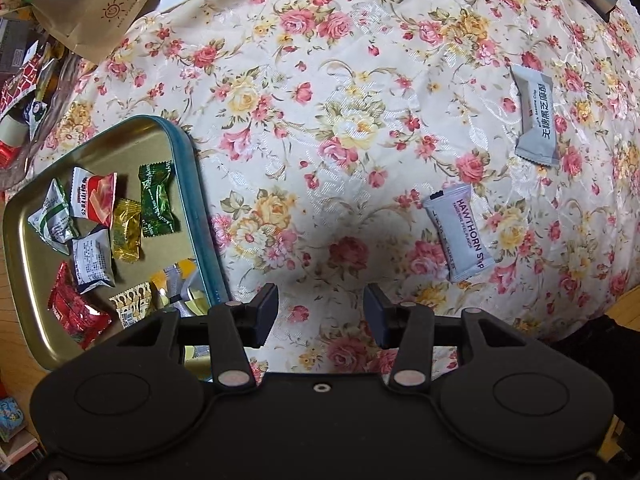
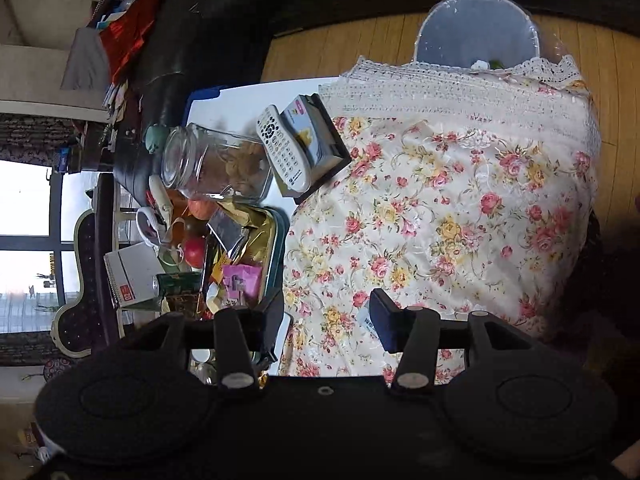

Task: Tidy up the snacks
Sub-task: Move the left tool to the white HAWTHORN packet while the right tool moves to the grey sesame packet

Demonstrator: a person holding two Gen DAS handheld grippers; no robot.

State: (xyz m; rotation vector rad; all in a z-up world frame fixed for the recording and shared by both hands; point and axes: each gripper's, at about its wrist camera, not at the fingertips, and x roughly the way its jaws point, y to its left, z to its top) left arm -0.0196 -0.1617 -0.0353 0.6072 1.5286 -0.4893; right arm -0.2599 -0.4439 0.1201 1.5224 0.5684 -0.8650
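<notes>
My left gripper points straight down at the floral tablecloth, open, with nothing between its fingers. To its left lies a gold tin tray with a teal rim, holding several wrapped snacks. Two grey packets lie loose on the cloth to the right: a hawthorn strip close by and a sesame crisp farther off. My right gripper is open over the cloth beside a snack-filled tin. A white packet corner peeks out by its right finger, not between the pads.
A brown paper bag and a heap of wrappers lie beyond the tray. In the right wrist view a glass jar, a remote control, a small box and fruit crowd one side. The table edge drops to a wooden floor.
</notes>
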